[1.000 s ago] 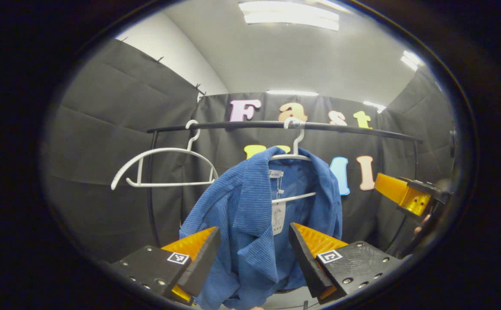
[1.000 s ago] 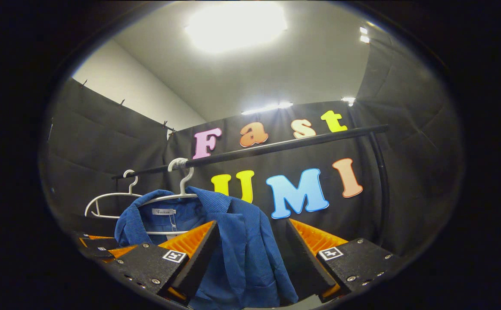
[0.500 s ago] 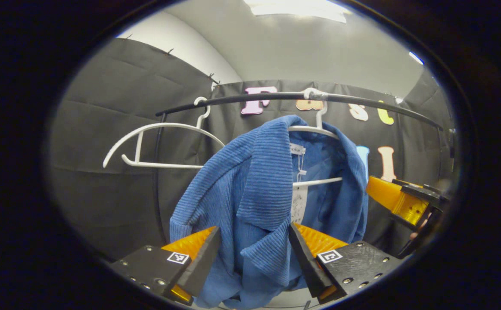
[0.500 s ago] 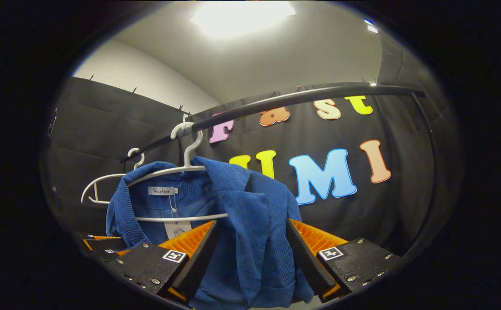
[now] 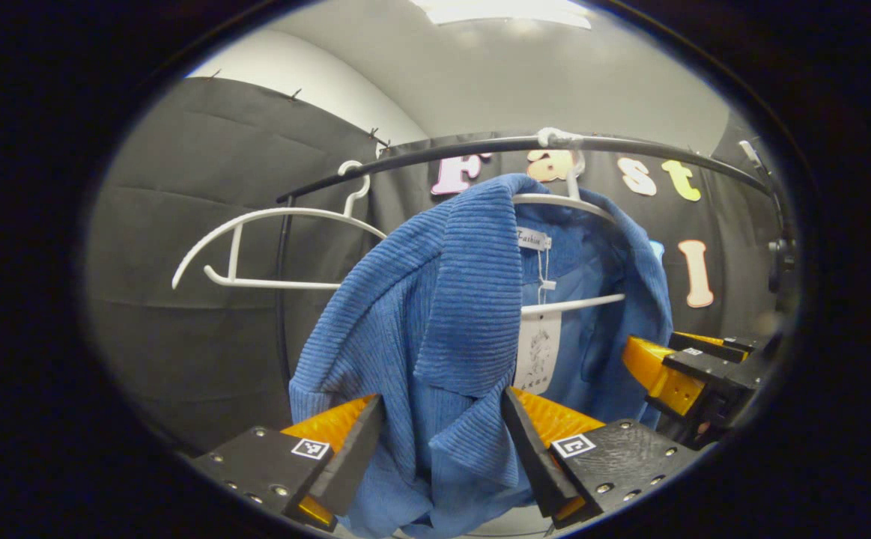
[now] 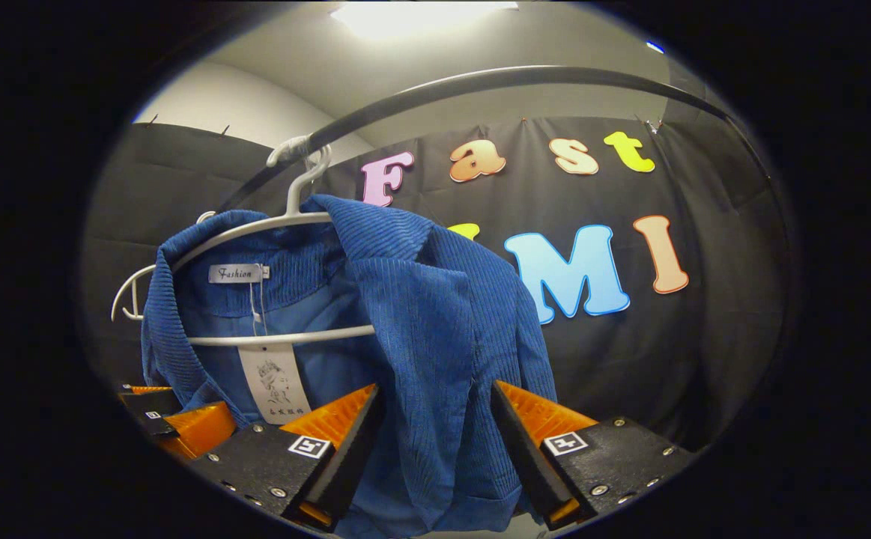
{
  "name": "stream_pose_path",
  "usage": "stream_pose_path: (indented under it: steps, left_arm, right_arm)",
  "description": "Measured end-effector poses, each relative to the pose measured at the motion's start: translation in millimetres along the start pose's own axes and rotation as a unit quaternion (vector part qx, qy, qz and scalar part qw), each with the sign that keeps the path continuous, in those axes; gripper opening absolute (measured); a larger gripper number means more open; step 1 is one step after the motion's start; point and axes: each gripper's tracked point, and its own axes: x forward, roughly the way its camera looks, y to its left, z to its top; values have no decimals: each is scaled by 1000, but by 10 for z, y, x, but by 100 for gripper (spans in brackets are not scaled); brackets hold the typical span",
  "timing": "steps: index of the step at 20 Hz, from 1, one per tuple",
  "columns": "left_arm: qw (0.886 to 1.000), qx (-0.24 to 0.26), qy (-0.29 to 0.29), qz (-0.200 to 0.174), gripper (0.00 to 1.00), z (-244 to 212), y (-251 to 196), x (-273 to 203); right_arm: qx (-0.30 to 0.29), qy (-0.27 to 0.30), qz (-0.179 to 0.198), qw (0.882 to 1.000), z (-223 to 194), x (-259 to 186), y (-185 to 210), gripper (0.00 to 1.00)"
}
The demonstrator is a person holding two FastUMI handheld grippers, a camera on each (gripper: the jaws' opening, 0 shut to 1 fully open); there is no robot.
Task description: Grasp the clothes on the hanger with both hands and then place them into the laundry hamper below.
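Black cloth walls close in the booth under a grey ceiling with bright light panels (image 5: 506, 9). A black metal rail (image 5: 630, 146) crosses overhead; on it hang an empty white plastic hanger (image 5: 255, 224) and a second white hanger (image 6: 285, 224) carrying the blue ribbed jacket (image 5: 435, 314). The left gripper (image 5: 442, 442) has its jaws wide open, with the jacket's left front panel and lapel hanging between them; whether fabric touches a finger cannot be told. The right gripper (image 6: 435, 442) is likewise spread open around the jacket's other front edge.
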Motion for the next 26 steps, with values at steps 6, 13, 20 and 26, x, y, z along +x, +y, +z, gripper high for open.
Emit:
stream_pose_path:
  steps: [6,13,20,26]
  left_arm:
    - [999,23,-14,24,69,29,105,-8]
    - [1000,18,-10,21,12,49,237,-125]
    - [999,33,-20,-4,3,319,340,-482]
    - [999,20,-48,-3,7,758,527,-720]
  right_arm:
    - [9,2,20,1000,-44,45,115,44]
    - [-33,-40,21,998,221,-105,143,1]
    - [-59,-102,-5,993,741,-314,37,1]
    - [-93,-148,-14,985,1178,-481,30,1]
